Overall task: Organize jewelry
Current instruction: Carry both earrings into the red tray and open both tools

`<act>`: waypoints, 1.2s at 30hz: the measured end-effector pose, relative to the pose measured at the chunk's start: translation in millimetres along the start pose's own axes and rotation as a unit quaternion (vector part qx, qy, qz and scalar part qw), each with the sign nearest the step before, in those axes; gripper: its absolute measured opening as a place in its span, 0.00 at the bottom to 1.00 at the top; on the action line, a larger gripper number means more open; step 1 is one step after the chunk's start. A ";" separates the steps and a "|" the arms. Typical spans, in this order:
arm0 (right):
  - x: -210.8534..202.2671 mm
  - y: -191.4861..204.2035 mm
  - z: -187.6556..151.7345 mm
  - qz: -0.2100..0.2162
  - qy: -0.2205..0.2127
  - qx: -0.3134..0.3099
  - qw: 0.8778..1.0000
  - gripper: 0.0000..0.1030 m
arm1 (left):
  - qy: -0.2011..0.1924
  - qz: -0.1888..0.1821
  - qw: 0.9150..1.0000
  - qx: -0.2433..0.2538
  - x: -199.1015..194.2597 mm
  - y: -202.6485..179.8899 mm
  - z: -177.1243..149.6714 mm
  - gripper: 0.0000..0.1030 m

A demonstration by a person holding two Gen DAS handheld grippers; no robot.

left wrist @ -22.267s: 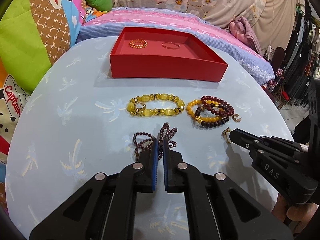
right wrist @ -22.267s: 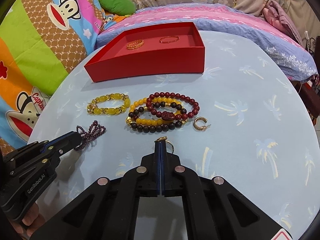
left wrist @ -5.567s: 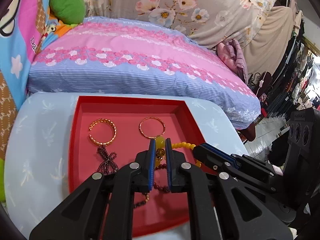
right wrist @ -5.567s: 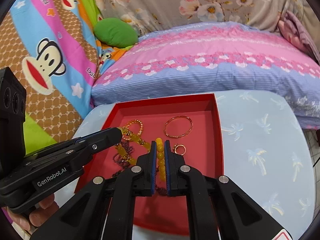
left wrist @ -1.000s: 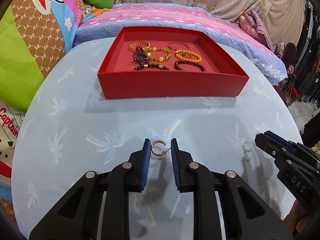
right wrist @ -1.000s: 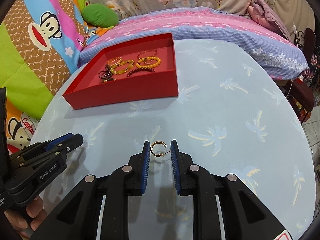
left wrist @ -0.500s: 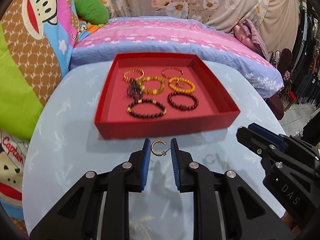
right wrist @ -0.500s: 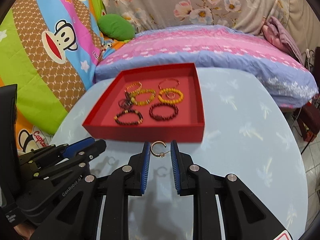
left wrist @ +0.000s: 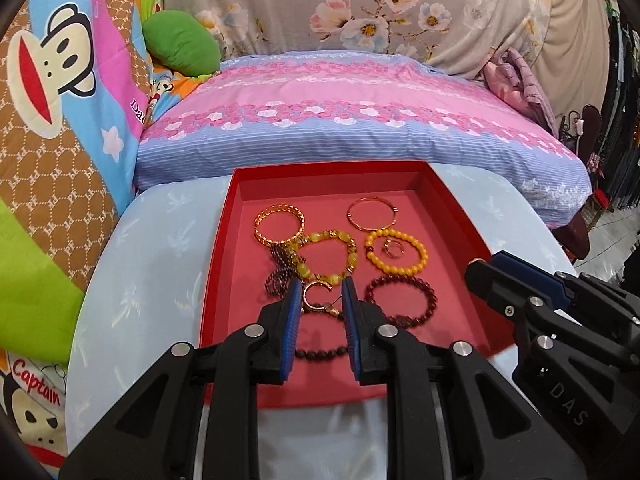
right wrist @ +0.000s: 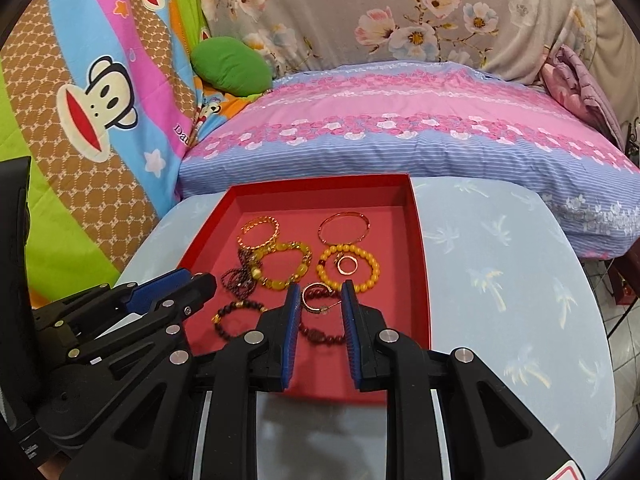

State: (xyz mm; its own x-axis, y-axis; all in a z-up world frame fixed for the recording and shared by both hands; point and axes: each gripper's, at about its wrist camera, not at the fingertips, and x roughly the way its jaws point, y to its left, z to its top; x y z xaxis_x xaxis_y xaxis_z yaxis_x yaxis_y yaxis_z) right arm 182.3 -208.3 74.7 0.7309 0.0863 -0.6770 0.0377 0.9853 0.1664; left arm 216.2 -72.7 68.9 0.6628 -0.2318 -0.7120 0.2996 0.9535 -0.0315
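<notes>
A red tray (left wrist: 216, 264) on the light blue table holds gold bangles (left wrist: 280, 224), yellow bead bracelets (left wrist: 396, 258), dark bead bracelets (left wrist: 400, 300) and a ring. My left gripper (left wrist: 320, 298) hangs over the tray's near half, shut on a gold hoop earring (left wrist: 305, 298) that spans its blue pads. My right gripper (right wrist: 320, 298) hovers beside it over the same tray (right wrist: 420, 264), shut on a second gold hoop earring (right wrist: 305, 300). Each gripper shows in the other's view: the right one (left wrist: 480, 270) at the tray's right rim, the left one (right wrist: 200, 284) at its left rim.
The round table (right wrist: 500, 280) has bare blue cloth to the right of the tray. Behind it lies a pink and blue striped pillow (left wrist: 340, 120), with a green cushion (left wrist: 180, 48) and cartoon monkey bedding (left wrist: 52, 80) to the left. Hanging clothes (left wrist: 624, 120) stand at far right.
Both grippers have risen and moved forward from the bare table to above the tray, each still carrying its hoop earring. The tray now fills the middle of both views.
</notes>
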 end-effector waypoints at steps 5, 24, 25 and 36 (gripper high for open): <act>27.6 -4.3 4.7 -0.003 0.017 0.000 1.000 0.19 | 0.014 0.007 1.000 0.000 25.9 3.1 6.0 0.19; 73.7 -6.9 1.4 -0.016 0.048 -0.007 0.999 0.19 | 0.042 0.015 0.999 0.004 71.5 5.0 6.6 0.20; 74.7 -7.1 1.4 -0.017 0.048 -0.006 0.999 0.19 | 0.043 0.016 0.999 0.004 72.8 5.3 6.3 0.20; 78.3 -7.7 0.0 -0.021 0.051 -0.006 0.998 0.20 | 0.047 0.023 0.999 0.004 77.3 4.8 3.8 0.20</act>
State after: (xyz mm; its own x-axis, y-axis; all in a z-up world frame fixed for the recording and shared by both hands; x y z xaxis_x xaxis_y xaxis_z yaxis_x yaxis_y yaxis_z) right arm 239.2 -209.1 20.5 0.6559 0.0596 -0.7525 0.0574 0.9901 0.1284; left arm 271.5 -86.8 16.4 0.6088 -0.1685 -0.7752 0.2760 0.9611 0.0078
